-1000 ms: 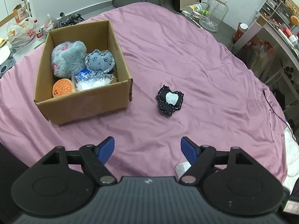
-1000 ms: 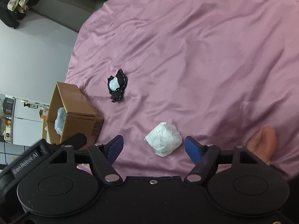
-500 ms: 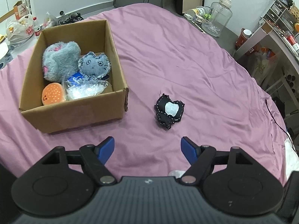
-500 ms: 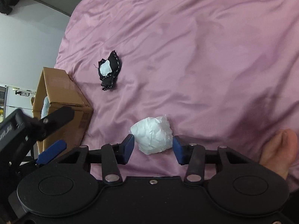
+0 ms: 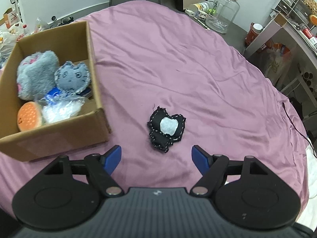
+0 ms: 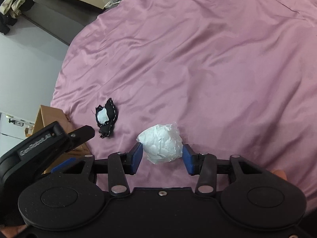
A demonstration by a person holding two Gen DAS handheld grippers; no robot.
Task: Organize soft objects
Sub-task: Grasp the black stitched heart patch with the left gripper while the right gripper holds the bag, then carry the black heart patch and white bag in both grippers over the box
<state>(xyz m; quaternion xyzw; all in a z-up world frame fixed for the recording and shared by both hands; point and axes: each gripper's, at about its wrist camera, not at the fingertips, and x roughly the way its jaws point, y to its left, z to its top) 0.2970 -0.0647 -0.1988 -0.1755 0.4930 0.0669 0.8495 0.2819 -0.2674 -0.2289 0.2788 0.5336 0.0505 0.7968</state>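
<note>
Purple sheet [image 5: 198, 63] covers the whole work surface, wrinkled, clutter around its edges: glass jar [image 5: 222, 13] and shelves at the far side. White crumpled wad [image 6: 161, 143], paper-like with clear film on one side, sits between the blue pads of the right claw [image 6: 161, 157]; its jaws have just been closing and both pads now press the wad's sides, so it is pinching it. Whether the wad is lifted off the sheet or touching it: cannot tell. Black stitched plush [image 5: 166, 129] with a white patch lies flat on the sheet, alone, right of the cardboard box [image 5: 59, 138] and just ahead of the left claw [image 5: 156, 158], which is spread wide with nothing between its pads. Box holds a fluffy grey plush [image 5: 35, 75], a denim-look cat plush [image 5: 72, 77], an orange round plush [image 5: 29, 118] and a clear plastic bag [image 5: 61, 109]; something blue under the bag is mostly hidden. Box left side is cut off by the frame and slightly blurred. In the right wrist view the left claw's body covers most of the box. Fingertip [image 6: 279, 173] shows at the right claw's edge. Sheet beyond and right of the black plush is bare.
</note>
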